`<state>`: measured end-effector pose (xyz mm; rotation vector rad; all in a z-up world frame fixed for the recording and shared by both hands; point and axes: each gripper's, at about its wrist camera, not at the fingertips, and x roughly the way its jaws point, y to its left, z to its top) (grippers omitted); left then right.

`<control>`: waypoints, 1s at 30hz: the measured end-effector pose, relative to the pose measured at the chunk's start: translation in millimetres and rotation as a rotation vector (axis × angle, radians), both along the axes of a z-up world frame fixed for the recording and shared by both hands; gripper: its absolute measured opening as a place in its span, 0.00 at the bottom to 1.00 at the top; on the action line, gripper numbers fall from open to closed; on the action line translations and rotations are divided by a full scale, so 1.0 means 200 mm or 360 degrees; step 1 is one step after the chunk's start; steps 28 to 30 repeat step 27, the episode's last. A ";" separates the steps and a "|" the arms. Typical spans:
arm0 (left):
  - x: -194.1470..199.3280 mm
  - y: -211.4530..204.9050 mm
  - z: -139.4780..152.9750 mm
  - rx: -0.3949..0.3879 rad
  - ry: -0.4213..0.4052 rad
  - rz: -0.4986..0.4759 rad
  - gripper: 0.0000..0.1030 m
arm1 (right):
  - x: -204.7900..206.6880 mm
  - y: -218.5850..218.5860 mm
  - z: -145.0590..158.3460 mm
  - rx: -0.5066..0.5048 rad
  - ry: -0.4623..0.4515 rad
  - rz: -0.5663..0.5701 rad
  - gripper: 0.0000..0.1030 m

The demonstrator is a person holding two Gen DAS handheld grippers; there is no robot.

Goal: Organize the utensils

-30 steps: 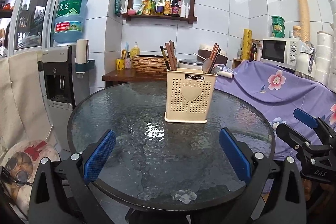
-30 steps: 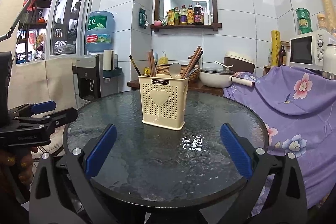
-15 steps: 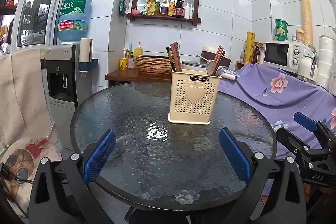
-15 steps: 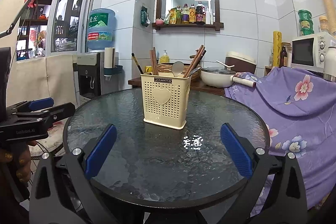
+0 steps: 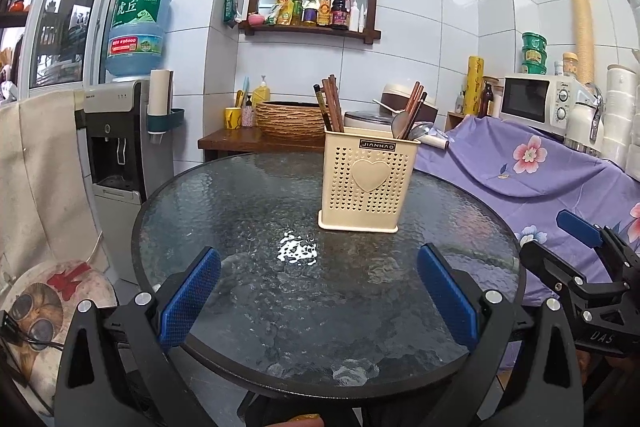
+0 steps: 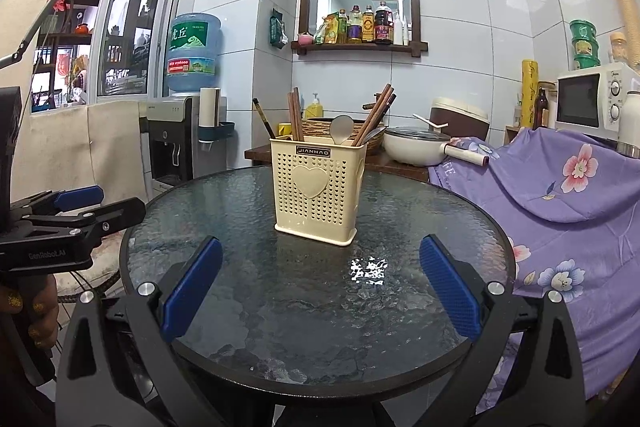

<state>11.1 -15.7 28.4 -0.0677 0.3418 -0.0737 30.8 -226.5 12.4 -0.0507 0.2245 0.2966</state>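
Holder (image 5: 366, 183) stands upright at worktop (image 5: 240, 287) centre, 12 o'clock of both grippers. Left gripper (image 5: 318, 297) and right gripper (image 6: 318, 291) open, empty, held back to allow approach.

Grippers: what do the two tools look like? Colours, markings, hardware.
Both match: black plastic frames with triangular cut-outs, silver screws, and two fingers faced with blue textured pads. Left tool shows white "GenRoboLAI" lettering on its side in the right wrist view; right tool shows white "DAS" in the left wrist view. The hand on the left tool has gold glitter nail polish.
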 end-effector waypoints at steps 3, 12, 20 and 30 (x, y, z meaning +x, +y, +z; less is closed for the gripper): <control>0.00 0.00 0.00 0.0013 0.0001 0.0000 0.94 | 0.00 0.00 0.00 0.0005 0.0004 0.0001 0.94; 0.01 -0.02 0.00 0.0032 0.0010 -0.0001 0.94 | 0.00 0.00 -0.01 0.0005 0.0007 0.0000 0.94; 0.02 -0.03 0.00 0.0028 0.0022 0.0005 0.94 | 0.00 0.00 -0.02 0.0002 0.0010 0.0001 0.94; 0.02 -0.04 -0.01 0.0036 0.0041 0.0016 0.94 | 0.01 0.01 -0.03 0.0001 0.0024 0.0001 0.94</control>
